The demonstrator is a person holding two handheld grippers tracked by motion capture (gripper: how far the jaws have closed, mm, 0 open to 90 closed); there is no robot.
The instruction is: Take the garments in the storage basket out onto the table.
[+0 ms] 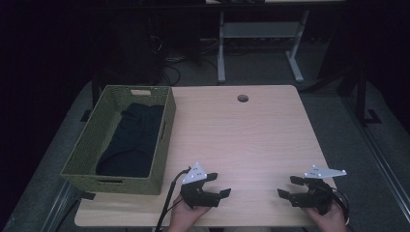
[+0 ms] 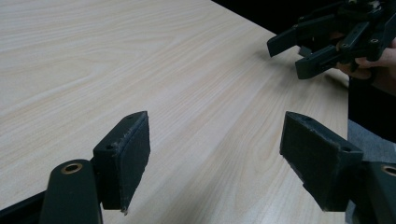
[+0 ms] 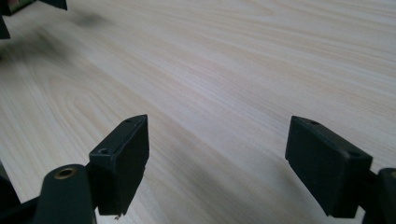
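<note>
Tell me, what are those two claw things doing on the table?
A person holds a gripper in each hand near the table's front edge. The left gripper and the right gripper are both open, point toward each other and hold nothing. On the left of the table sits a green basket with dark cloth inside. Neither gripper touches it.

Black hand-held grippers (image 1: 221, 186), grey three-cornered plates, trailing cables
</note>
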